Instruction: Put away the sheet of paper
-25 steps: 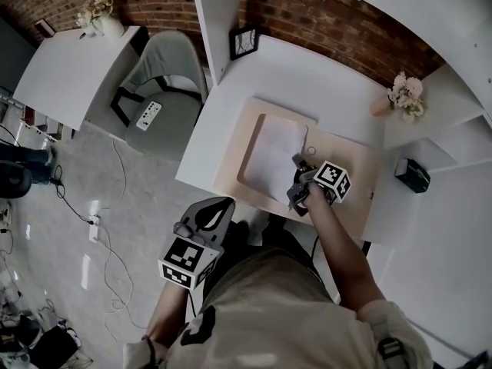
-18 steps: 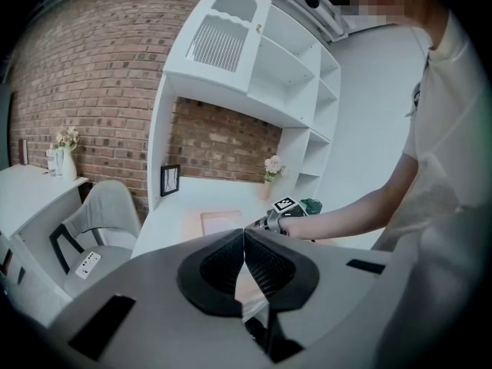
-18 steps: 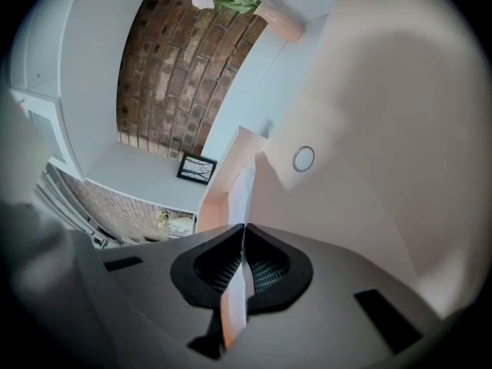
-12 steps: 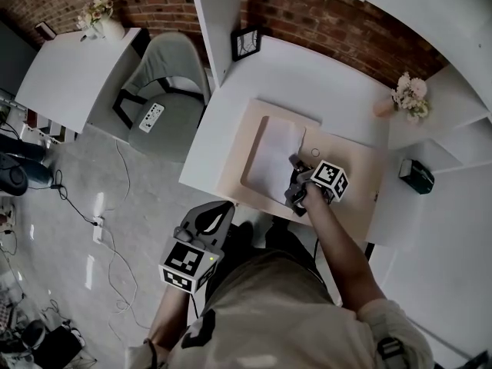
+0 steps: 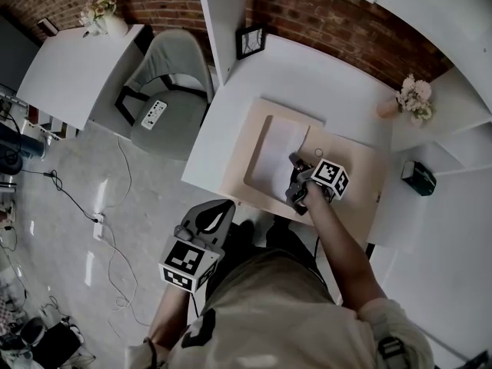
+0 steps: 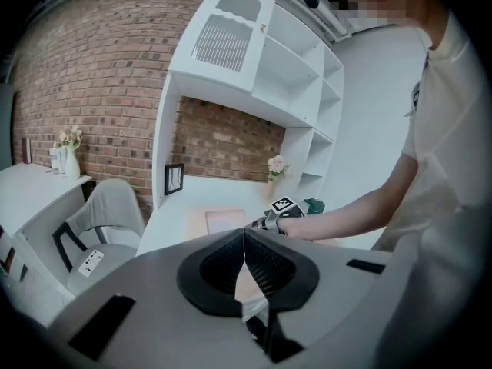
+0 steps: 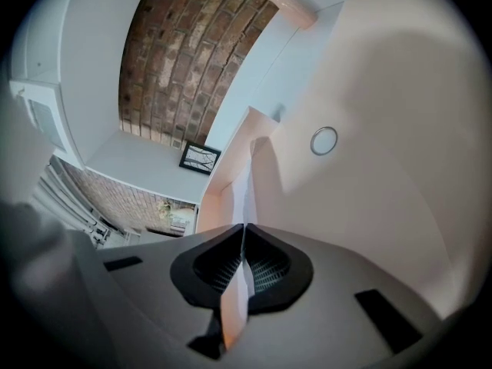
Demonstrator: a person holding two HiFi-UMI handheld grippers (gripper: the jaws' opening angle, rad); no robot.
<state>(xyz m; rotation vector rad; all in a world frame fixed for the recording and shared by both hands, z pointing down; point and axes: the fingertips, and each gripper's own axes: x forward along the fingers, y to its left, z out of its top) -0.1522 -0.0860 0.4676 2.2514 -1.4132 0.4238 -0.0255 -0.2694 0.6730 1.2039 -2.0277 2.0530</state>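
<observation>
Our right tongs point(image 5: 294, 162) pinch an edge of the sheet of paper point(image 5: 275, 156) at frame centre on the worktop point(image 5: 231, 129), likely to lift it; our left tongs point(image 5: 217, 208), pressed together and empty, wait lower left

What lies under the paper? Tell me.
A beige mat lies under the paper, whose edge the right gripper pinches. Whatever the sheet covers on the mat is hidden.

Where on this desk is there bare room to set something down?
The white desk strip behind the mat, between frame and flowers, is bare. So is the mat's right part, past the ring. The desk strip left of the mat is free too. Crowded: the paper, with the right gripper shut on its edge.
</observation>
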